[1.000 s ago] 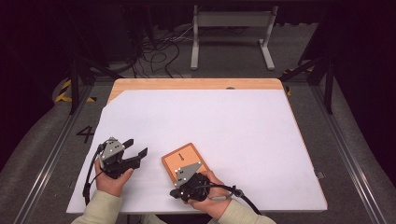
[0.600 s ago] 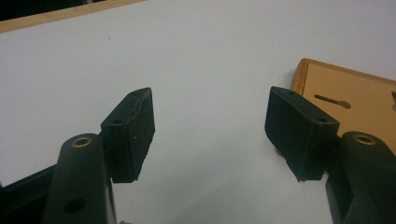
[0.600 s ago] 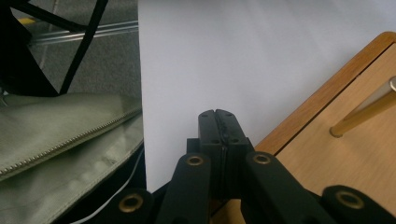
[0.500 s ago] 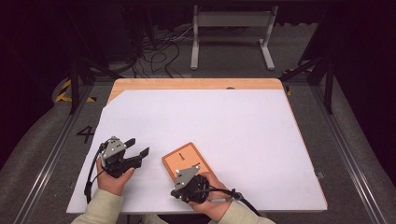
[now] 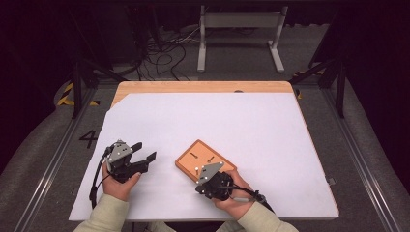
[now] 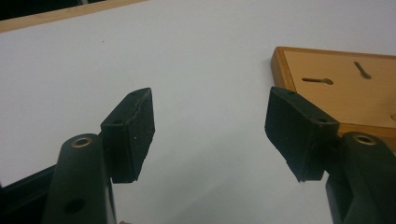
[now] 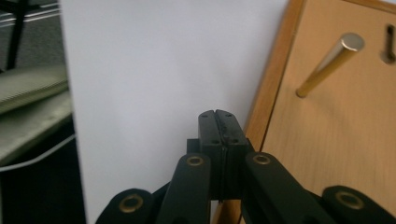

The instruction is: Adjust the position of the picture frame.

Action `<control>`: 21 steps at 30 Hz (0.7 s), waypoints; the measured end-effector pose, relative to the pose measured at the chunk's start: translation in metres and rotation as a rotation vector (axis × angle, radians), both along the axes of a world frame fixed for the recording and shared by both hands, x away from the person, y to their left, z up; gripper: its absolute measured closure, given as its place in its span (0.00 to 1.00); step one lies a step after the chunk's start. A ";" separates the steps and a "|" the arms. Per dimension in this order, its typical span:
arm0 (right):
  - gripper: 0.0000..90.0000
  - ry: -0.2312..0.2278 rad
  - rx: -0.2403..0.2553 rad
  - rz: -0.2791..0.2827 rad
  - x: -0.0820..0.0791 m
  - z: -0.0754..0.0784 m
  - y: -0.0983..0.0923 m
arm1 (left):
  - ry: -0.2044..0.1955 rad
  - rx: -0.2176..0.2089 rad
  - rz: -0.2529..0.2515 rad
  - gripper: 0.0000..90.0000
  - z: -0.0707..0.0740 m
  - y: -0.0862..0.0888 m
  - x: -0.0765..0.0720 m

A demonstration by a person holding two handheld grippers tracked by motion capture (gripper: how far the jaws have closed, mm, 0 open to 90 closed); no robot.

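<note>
Covering most of a wooden table (image 5: 203,87) is a large white sheet (image 5: 212,125), seen from the high view; a strip of bare wood shows along the far edge. Dark floor, cables and a pale metal stand (image 5: 239,29) lie beyond the table.

On the near middle of the sheet lies an orange-brown wooden board (image 5: 200,159), flat and turned at an angle. Its face has two dark keyhole-shaped slots, and in the right gripper view a brass-coloured peg (image 7: 331,58) stands up from it.

Two forearms in pale sleeves come in from the near edge. The left hand (image 5: 118,181) holds the left gripper (image 5: 145,152) near the left side of the sheet, to the left of the board and apart from it. Its two black jaws are spread wide with nothing between them; in the left gripper view, bare white sheet lies between the pads and the board's corner sits just behind the right-hand jaw.

The right hand (image 5: 232,191) holds the right gripper (image 7: 219,122) at the board's near end. Its jaws are pressed together with nothing between them, tips over the board's edge where wood meets sheet; whether they touch it cannot be told.
</note>
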State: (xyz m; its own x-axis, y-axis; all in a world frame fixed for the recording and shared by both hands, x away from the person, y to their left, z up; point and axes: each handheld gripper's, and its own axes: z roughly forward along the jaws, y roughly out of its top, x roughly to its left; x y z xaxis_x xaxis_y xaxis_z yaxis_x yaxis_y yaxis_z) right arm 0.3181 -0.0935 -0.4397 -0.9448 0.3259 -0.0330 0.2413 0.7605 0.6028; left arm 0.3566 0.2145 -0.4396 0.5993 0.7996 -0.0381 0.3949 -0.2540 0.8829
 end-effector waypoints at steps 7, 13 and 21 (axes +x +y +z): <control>1.00 -0.018 -0.022 -0.109 0.017 -0.002 -0.028 | 0.002 0.002 -0.014 0.37 0.000 -0.005 0.004; 1.00 -0.047 -0.032 -0.160 0.024 -0.002 -0.042 | 0.003 0.001 -0.022 0.37 0.000 -0.007 0.005; 1.00 -0.086 -0.030 -0.247 0.036 -0.003 -0.060 | 0.010 0.007 -0.029 0.37 -0.001 -0.009 0.006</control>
State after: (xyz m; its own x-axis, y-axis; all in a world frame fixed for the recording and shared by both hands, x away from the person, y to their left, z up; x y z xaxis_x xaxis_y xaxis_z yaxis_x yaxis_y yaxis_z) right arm 0.3540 -0.1533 -0.4430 -0.8301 0.5440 -0.1228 0.3705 0.7025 0.6076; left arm 0.3630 0.2054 -0.4411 0.6216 0.7824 -0.0386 0.3964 -0.2716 0.8770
